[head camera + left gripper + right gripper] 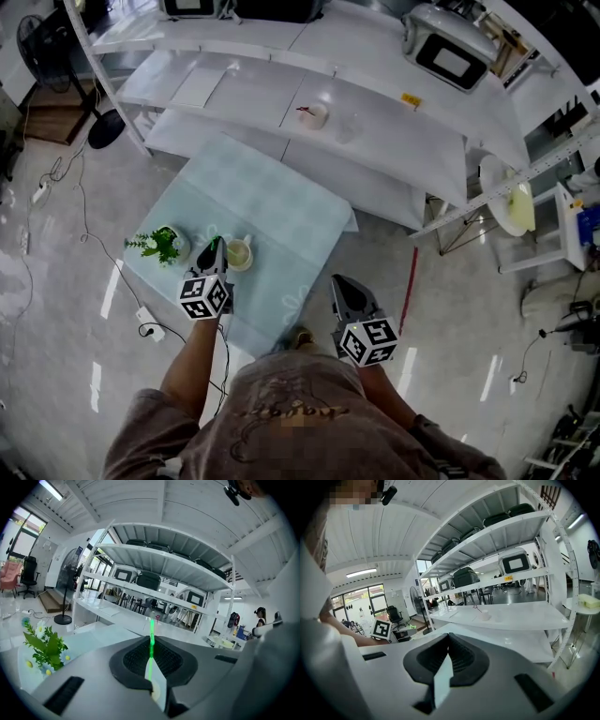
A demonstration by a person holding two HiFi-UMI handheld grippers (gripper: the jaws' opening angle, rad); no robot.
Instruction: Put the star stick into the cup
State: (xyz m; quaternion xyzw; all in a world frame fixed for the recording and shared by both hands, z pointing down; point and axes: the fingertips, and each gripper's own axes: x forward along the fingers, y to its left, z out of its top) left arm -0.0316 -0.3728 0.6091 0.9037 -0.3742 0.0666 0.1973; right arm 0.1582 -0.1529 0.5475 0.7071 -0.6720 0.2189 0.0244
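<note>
My left gripper (214,249) (150,660) is shut on a thin green star stick (151,634), which stands up from between its pads. In the head view its tips hang over the light blue table (272,211), just left of a small cup (239,254) with a pale yellow inside. I cannot make out the stick in the head view. My right gripper (348,289) (447,654) is off the table's near right corner, shut with nothing in it.
A potted green plant with small flowers (165,246) (44,651) stands left of the cup. Behind the table runs a white shelf rack (375,131) with a small bowl (312,115) and a microwave (450,52). A power strip and cable (150,328) lie on the floor at the left.
</note>
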